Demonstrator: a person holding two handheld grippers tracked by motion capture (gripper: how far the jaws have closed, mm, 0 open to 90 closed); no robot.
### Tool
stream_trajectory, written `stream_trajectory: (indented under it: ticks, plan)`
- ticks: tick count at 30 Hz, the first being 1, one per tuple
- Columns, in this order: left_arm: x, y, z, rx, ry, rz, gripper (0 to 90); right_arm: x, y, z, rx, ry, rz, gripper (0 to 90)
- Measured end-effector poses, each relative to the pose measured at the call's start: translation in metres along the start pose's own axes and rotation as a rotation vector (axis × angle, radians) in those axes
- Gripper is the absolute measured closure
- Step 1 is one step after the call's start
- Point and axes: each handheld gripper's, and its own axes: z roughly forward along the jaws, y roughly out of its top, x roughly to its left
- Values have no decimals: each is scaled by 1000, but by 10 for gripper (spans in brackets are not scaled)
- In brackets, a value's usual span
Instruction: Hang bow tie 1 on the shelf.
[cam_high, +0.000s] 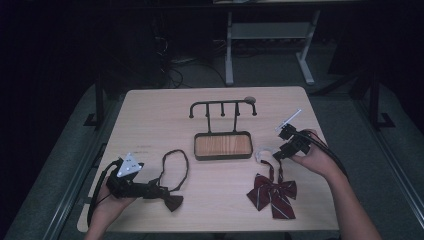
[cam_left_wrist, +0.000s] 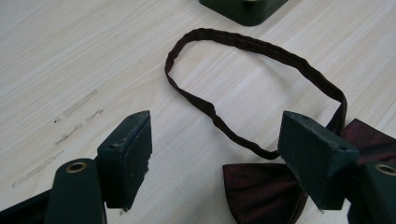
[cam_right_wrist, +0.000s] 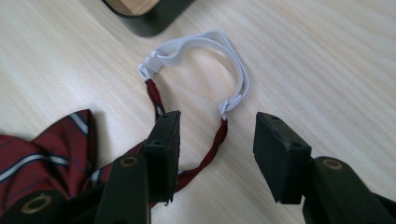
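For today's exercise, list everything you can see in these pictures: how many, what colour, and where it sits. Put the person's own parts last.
table: one, light wood, centre of the high view.
rack: one, dark frame with hooks and a wooden base, middle of the table.
striped bow tie: one, dark red with pale stripes, white elastic loop, front right.
plain bow tie: one, dark maroon, with a dark loop, front left.
desk frame: one, pale grey, on the floor behind the table.
left gripper: one, black, open over the plain bow tie.
right gripper: one, black, open around the striped tie's strap.
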Motion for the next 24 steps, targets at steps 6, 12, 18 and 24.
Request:
stream_trajectory:
  ticks: [6,12,18,24]
  plan:
    - [0,-1,2,5,-5,-5,266,-1,2,9,38,-22,1,541]
    - [-1,0,1,9,-6,0,267,-3,3,17,75,-31,9,587]
    - [0,-1,3,8,-4,-2,267,0,5,22,98,-45,4,633]
    - [0,0,2,4,-1,2,267,0,6,25,113,-71,4,666]
